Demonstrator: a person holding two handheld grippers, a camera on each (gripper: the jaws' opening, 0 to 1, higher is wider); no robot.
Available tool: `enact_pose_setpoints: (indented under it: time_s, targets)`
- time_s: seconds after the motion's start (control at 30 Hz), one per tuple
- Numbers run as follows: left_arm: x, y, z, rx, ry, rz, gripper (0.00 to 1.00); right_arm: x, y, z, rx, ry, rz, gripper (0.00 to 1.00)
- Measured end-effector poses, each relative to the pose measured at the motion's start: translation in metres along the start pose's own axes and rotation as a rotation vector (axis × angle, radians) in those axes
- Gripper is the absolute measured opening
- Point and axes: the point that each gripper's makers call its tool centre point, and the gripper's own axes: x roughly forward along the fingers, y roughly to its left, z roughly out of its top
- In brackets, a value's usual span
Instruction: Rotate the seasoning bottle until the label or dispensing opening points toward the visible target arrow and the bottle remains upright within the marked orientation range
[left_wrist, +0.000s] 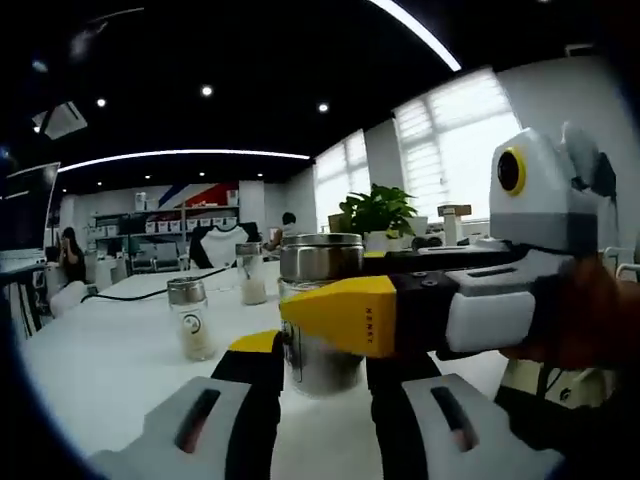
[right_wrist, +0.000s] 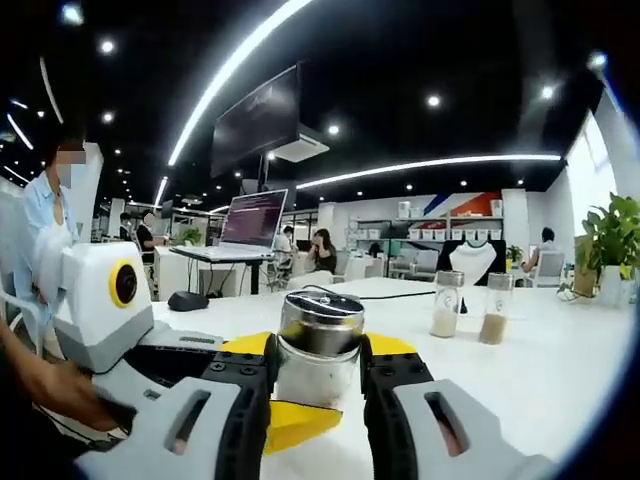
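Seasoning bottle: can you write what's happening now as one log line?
seasoning bottle: upright on white table | right gripper: jaws close around it | left gripper: jaws beside it | target arrow: not visible

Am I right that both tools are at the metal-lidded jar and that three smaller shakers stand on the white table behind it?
Not quite: two smaller shakers stand on the white table, as the right gripper view shows. Both the left tool and right tool are at the metal-lidded jar.
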Motion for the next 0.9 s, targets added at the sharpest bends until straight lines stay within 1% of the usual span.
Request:
enact_pose_setpoints:
  time_s: [0.2,0.3,0.4,0.43,0.53,0.63,0.7,0.73,0.8,0.9]
  targets:
    - [0.001,-0.002,-0.001,-0.007,-0.008,0.009,0.34,0.000,-0.003,-0.002,0.020,0.007,-0.019,0.32]
    - [0.001,-0.003,-0.002,-0.010,-0.007,0.006,0.34,0.000,-0.005,-0.003,0.030,0.009,-0.011,0.31]
    - [0.002,-0.005,0.001,-0.017,-0.021,-0.036,0.34,-0.003,-0.006,-0.001,0.044,-0.010,0.004,0.30]
    - [0.003,-0.008,0.002,-0.043,-0.021,-0.077,0.34,-0.004,-0.007,-0.001,0.045,-0.014,0.011,0.30]
    - [0.001,-0.009,0.003,-0.069,-0.025,-0.131,0.35,-0.006,-0.006,0.001,0.053,-0.023,0.054,0.30]
    - [0.000,-0.010,0.004,-0.081,-0.034,-0.171,0.35,-0.008,0.000,0.005,0.023,-0.044,0.100,0.30]
    - [-0.001,-0.012,0.004,-0.110,-0.035,-0.210,0.35,-0.010,0.002,0.006,0.024,-0.055,0.121,0.29]
    - [-0.001,-0.013,0.003,-0.125,-0.025,-0.226,0.35,-0.011,0.002,0.007,0.032,-0.064,0.132,0.29]
    - [-0.001,-0.013,-0.001,-0.132,-0.011,-0.243,0.36,-0.012,0.001,0.008,0.042,-0.075,0.140,0.29]
    - [-0.002,-0.013,-0.001,-0.129,-0.013,-0.251,0.39,-0.015,0.005,0.009,0.048,-0.083,0.187,0.29]
